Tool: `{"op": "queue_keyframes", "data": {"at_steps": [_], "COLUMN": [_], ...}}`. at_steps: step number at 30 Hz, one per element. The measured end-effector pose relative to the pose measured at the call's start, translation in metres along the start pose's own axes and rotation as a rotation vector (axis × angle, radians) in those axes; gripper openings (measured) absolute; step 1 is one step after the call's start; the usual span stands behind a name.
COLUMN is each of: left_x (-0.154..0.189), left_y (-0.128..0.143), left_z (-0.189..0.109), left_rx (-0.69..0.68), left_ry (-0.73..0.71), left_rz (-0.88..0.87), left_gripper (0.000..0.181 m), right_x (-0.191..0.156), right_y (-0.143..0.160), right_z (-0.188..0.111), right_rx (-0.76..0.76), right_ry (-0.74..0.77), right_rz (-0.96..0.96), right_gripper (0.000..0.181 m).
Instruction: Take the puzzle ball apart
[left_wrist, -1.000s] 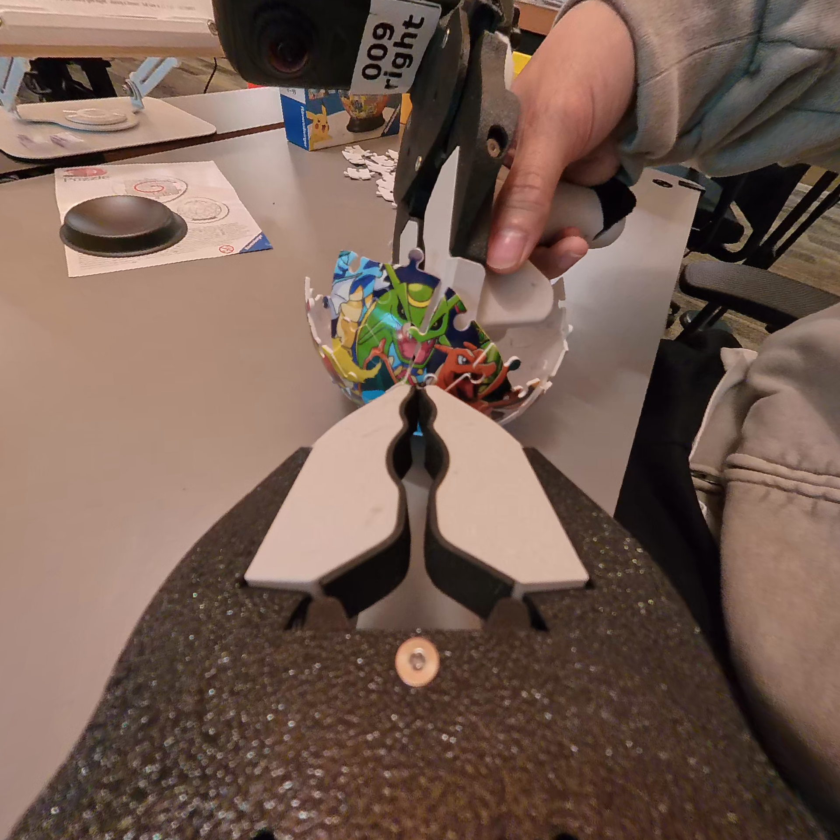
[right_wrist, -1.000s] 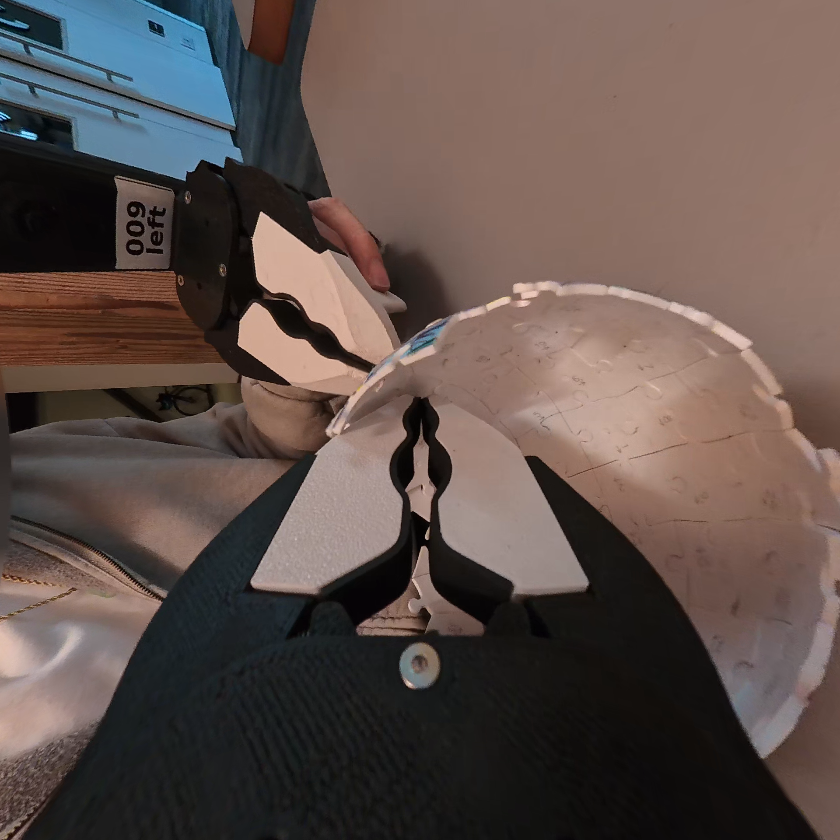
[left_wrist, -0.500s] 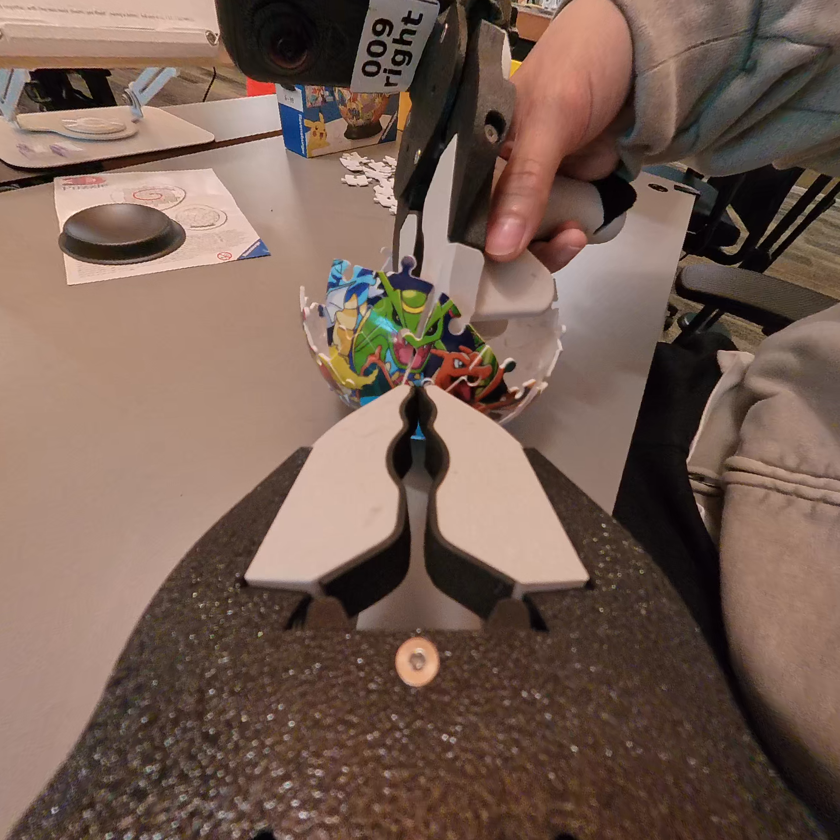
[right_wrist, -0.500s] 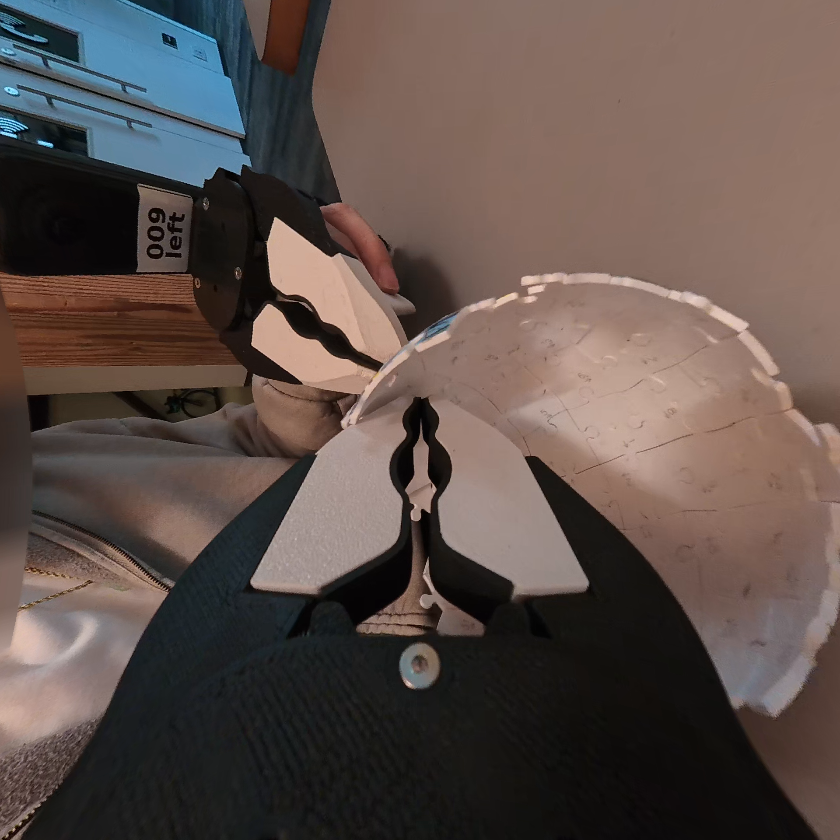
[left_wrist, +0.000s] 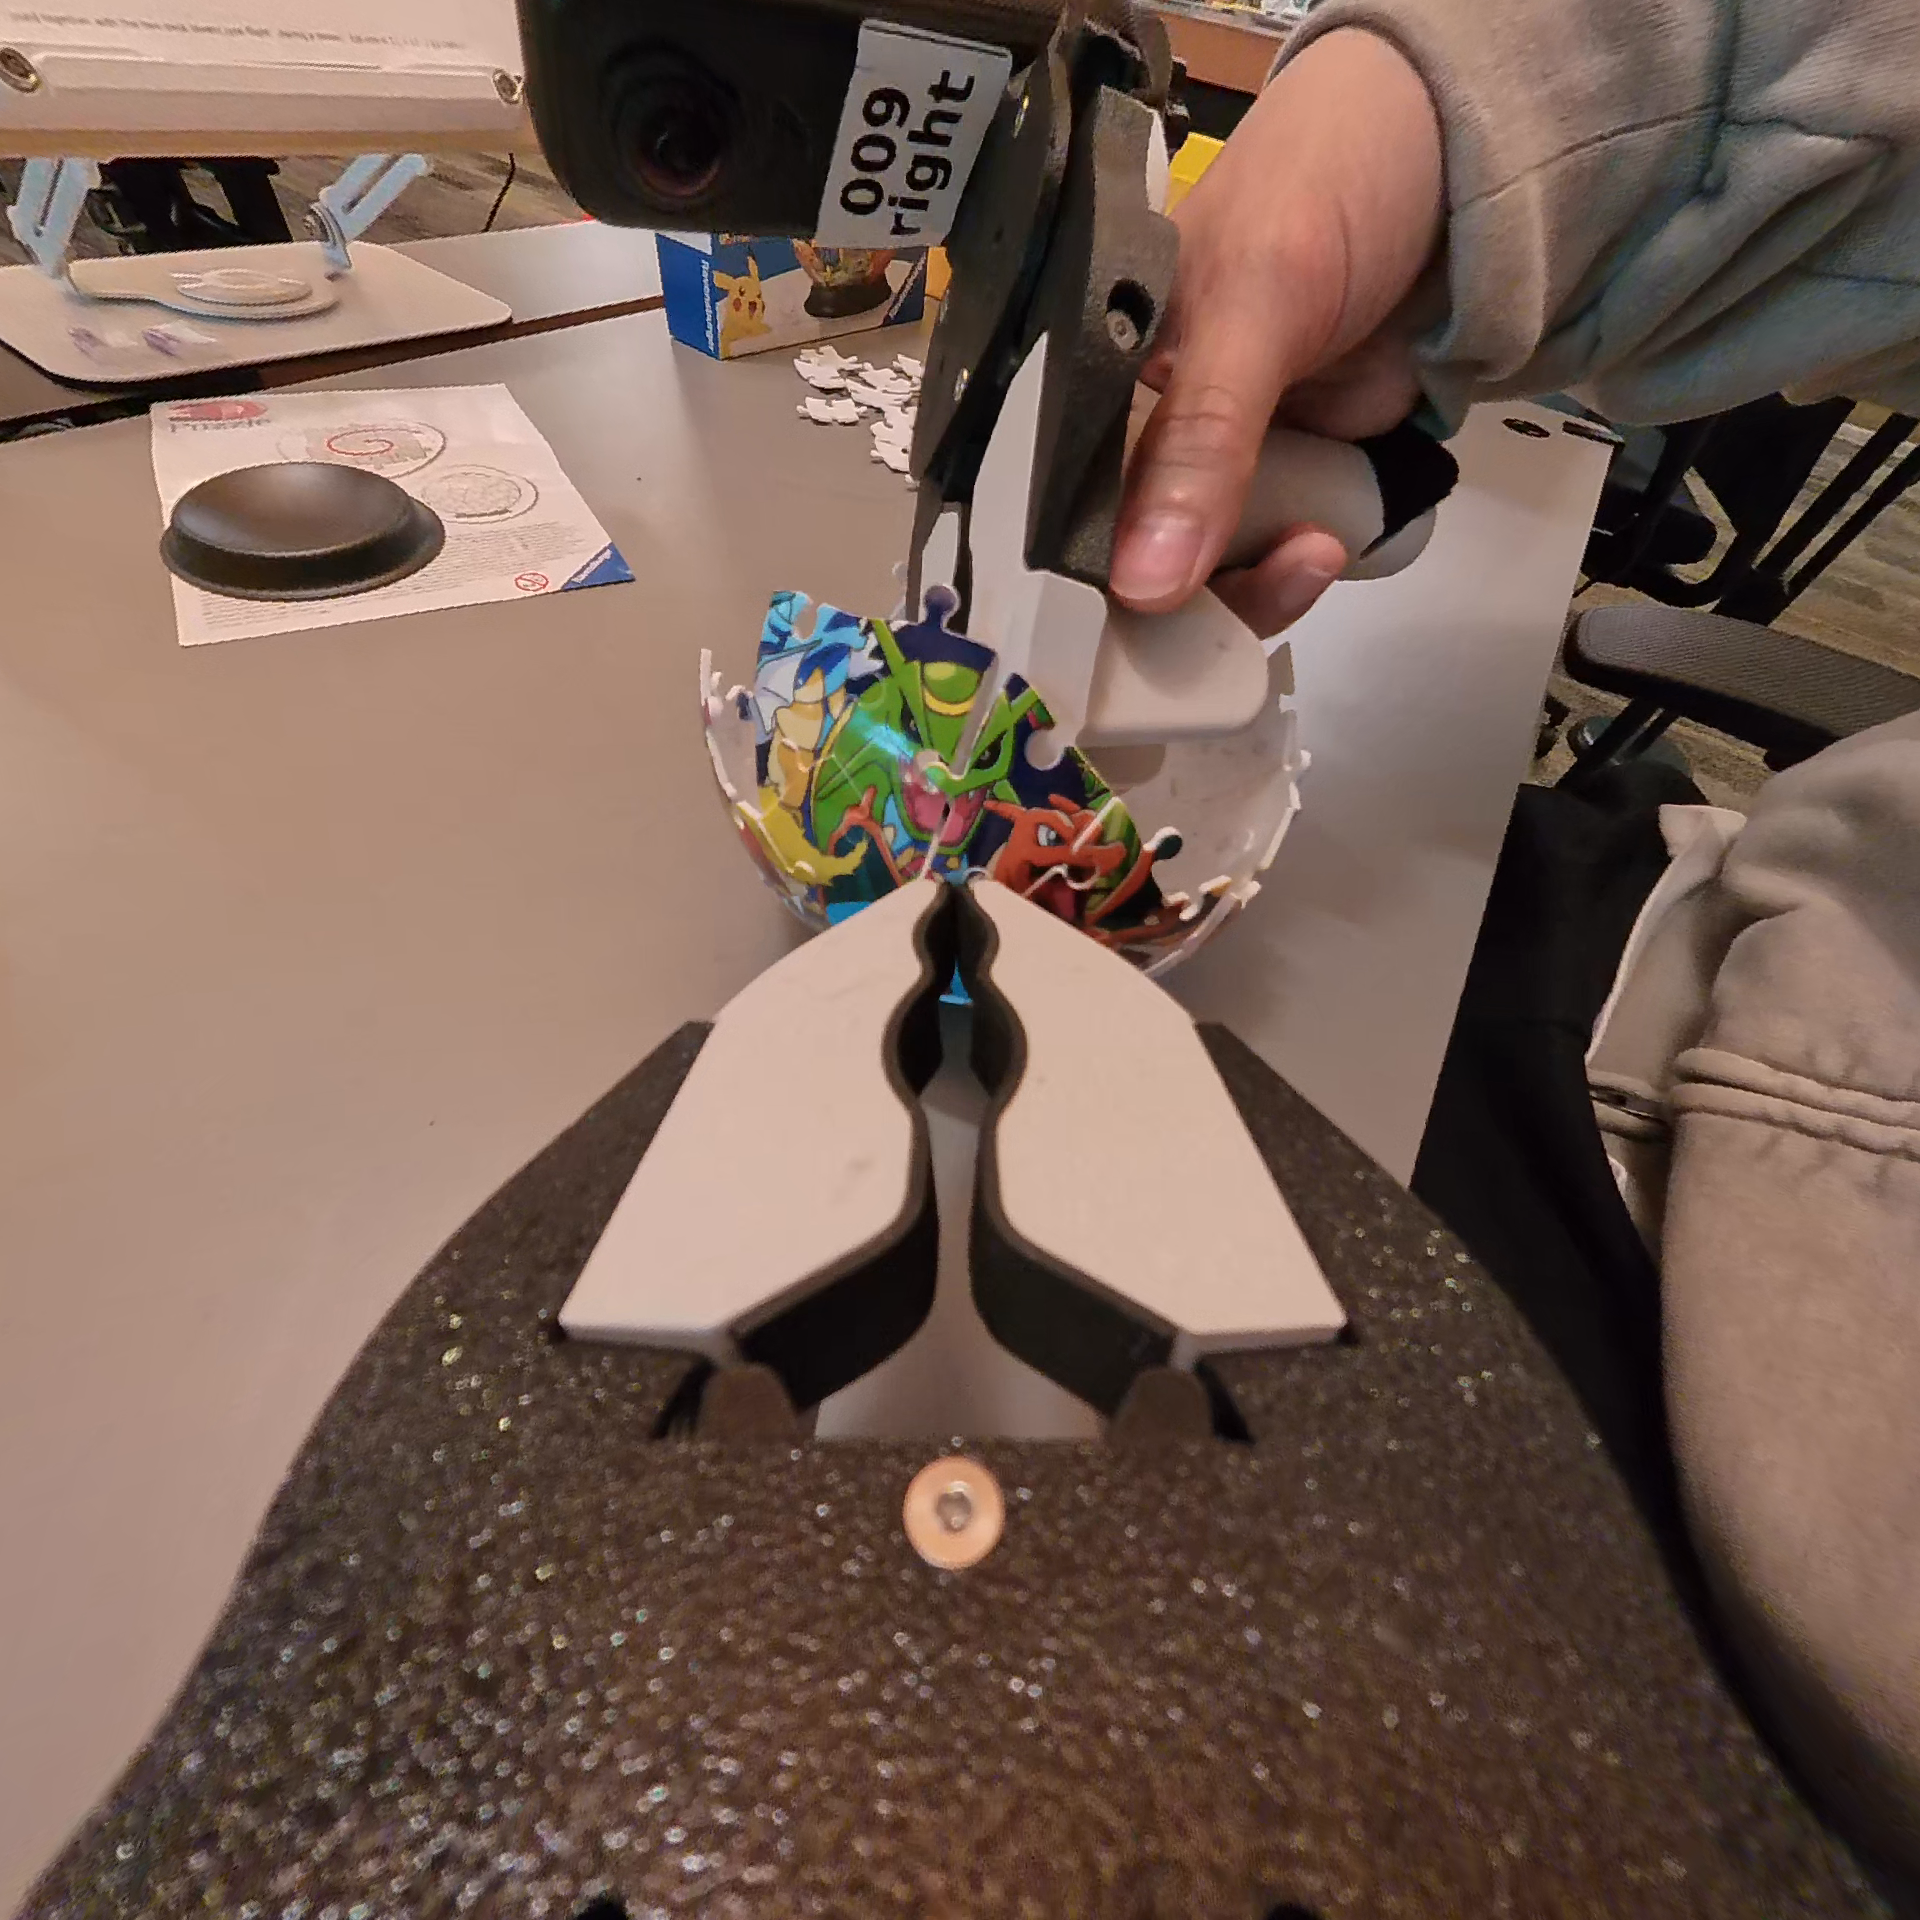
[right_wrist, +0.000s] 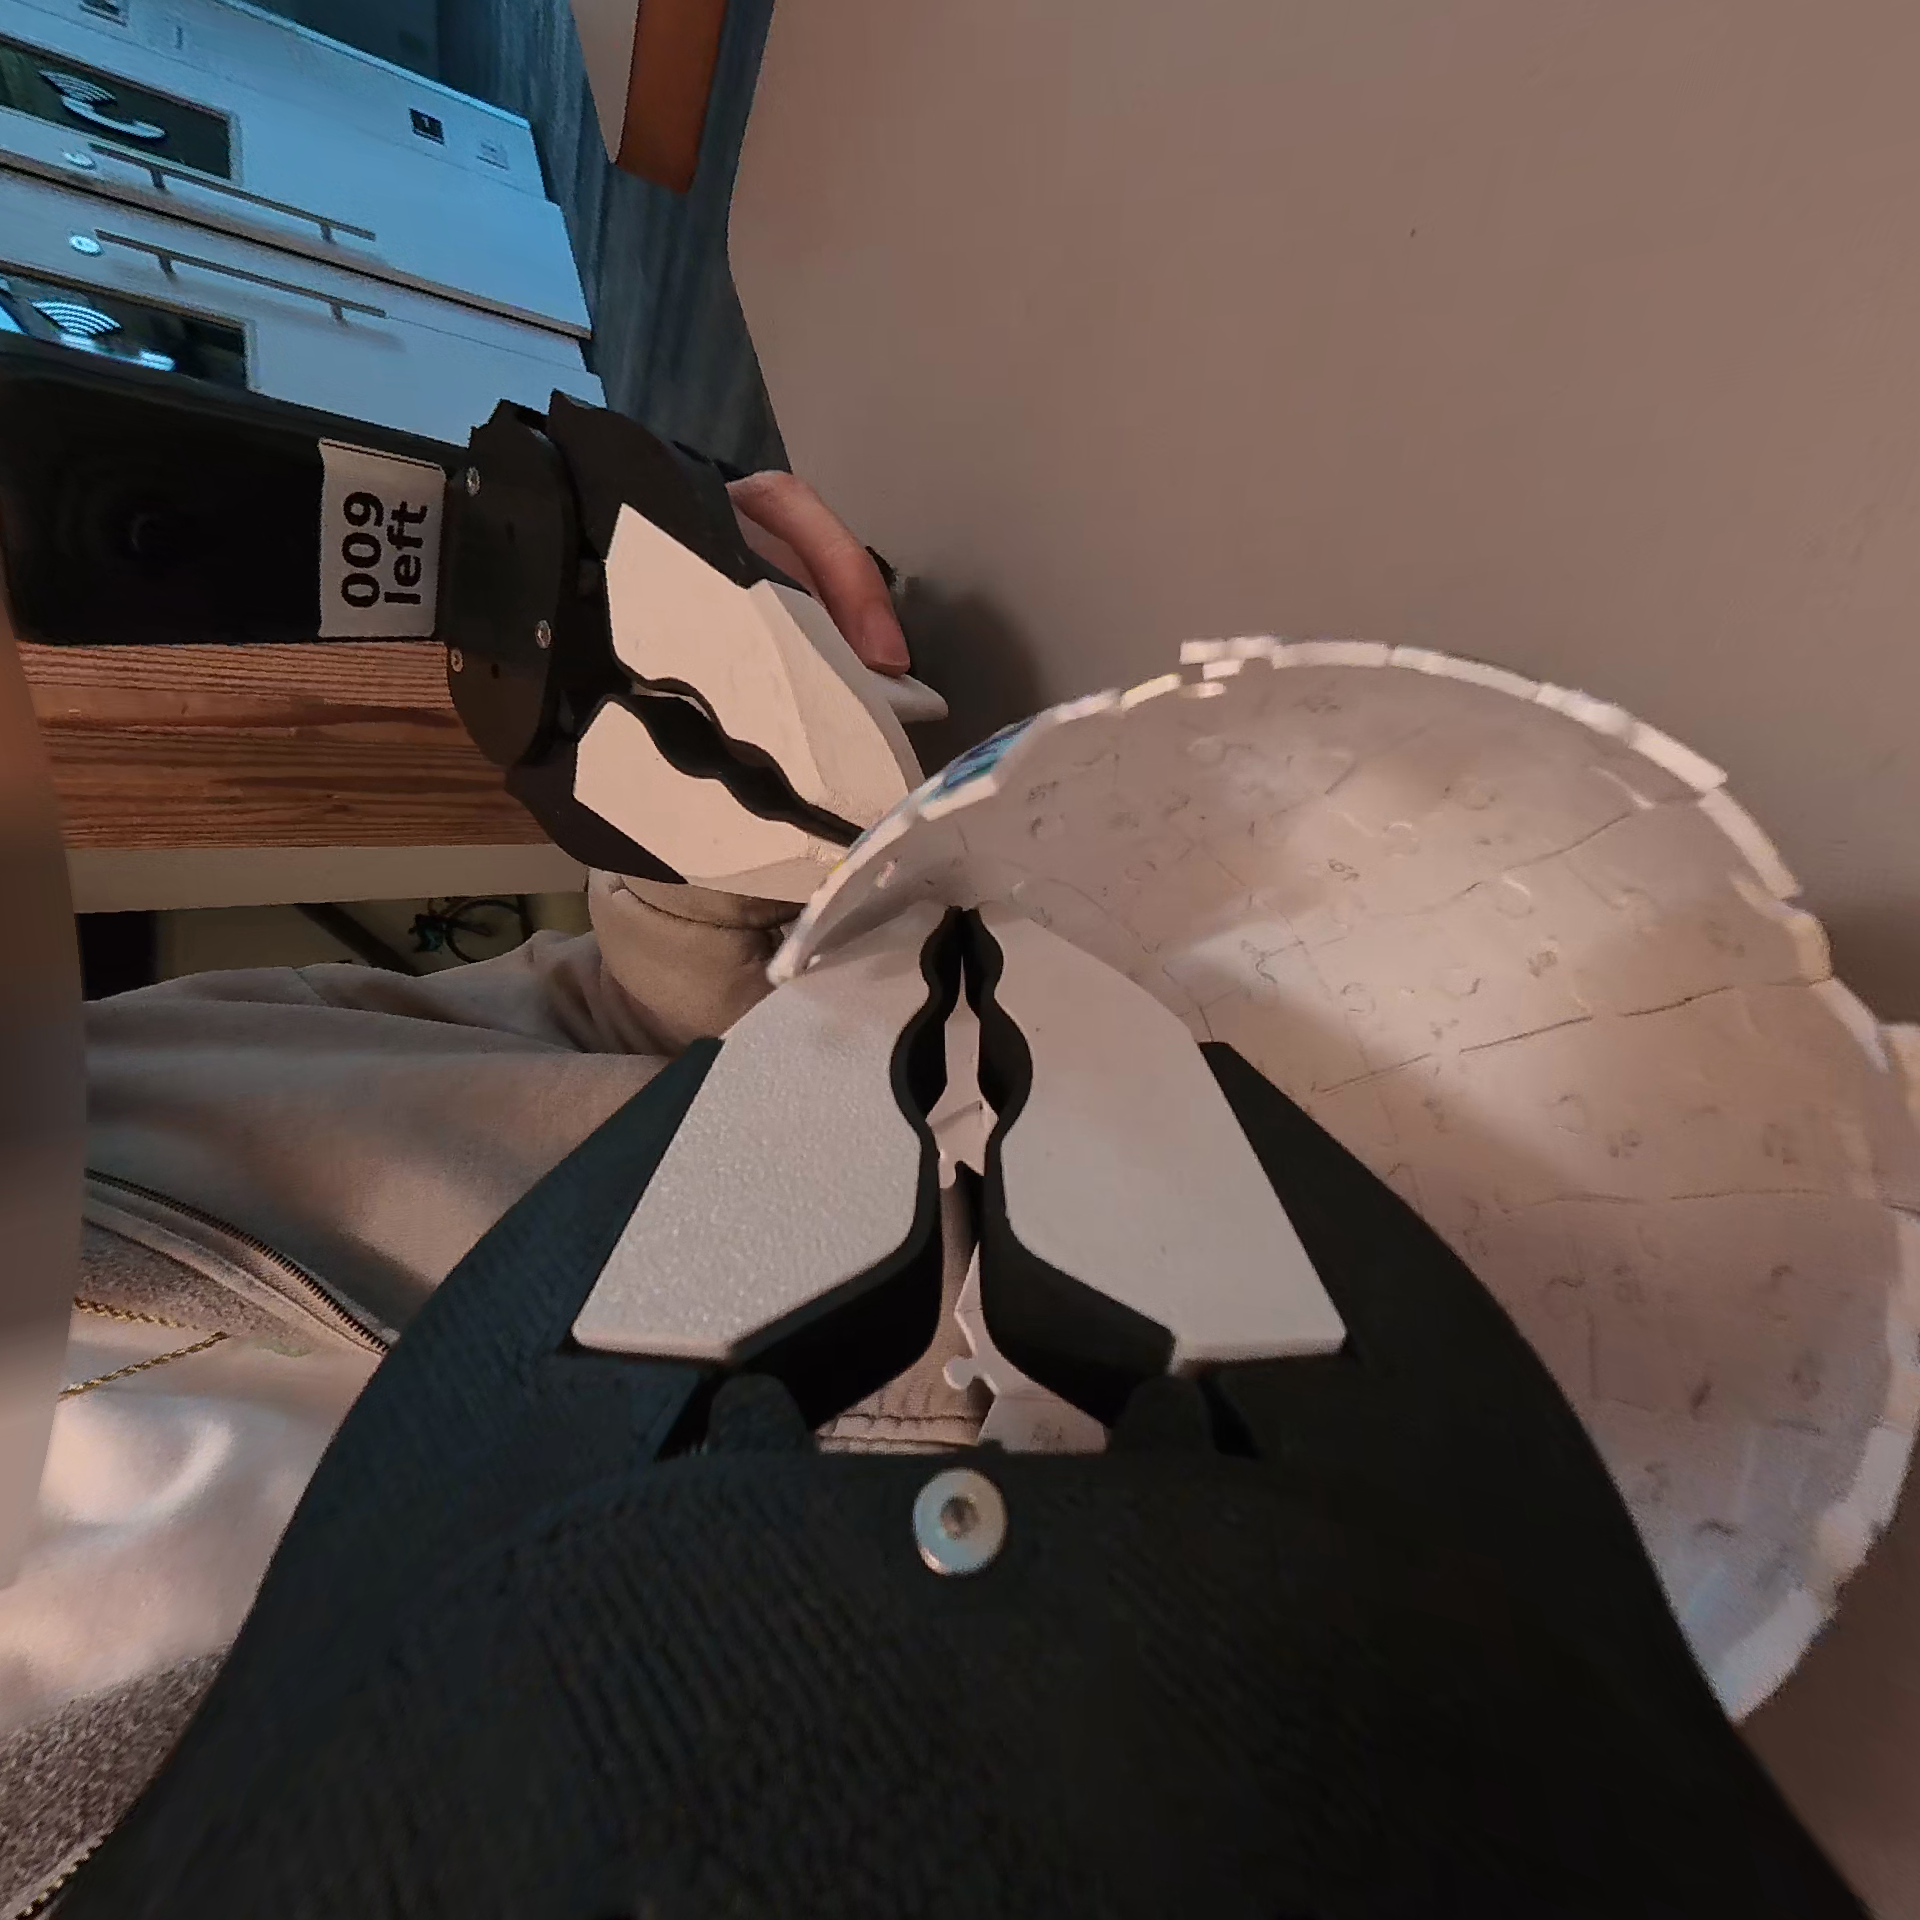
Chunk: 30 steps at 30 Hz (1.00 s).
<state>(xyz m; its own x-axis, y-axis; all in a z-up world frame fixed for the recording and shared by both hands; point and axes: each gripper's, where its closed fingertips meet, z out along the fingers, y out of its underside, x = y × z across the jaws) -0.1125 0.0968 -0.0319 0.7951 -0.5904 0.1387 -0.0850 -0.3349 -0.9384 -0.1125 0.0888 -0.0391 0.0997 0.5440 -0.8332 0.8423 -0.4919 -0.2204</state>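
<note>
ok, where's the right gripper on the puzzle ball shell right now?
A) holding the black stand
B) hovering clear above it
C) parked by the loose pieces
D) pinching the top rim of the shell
D: the right gripper comes down from above with its fingers closed on the top rim pieces of the puzzle ball shell, while the left gripper grips the near rim.

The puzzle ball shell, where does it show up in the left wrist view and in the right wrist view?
Left wrist view: the puzzle ball shell sits at centre, printed outside facing the camera, just beyond the left hand-held gripper.
Right wrist view: its white inside fills the right half.
Shared landmark: the right hand-held gripper pinching the rim piece, also at.
</note>
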Motion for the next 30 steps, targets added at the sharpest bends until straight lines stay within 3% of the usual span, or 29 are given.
{"op": "queue_keyframes", "data": {"at_steps": [8, 30], "left_x": [0.002, 0.000], "left_y": [-0.003, -0.010], "left_z": [0.003, 0.002], "left_rx": [0.007, 0.042], "left_ry": [0.002, -0.024], "left_rz": [0.007, 0.024], "left_gripper": [0.000, 0.000], "right_x": [0.004, -0.002], "right_y": [0.003, -0.004], "right_z": [-0.008, -0.015], "right_rx": [-0.007, 0.060], "right_ry": [0.068, 0.034], "right_rz": [-0.032, -0.017], "right_gripper": [0.000, 0.000]}}
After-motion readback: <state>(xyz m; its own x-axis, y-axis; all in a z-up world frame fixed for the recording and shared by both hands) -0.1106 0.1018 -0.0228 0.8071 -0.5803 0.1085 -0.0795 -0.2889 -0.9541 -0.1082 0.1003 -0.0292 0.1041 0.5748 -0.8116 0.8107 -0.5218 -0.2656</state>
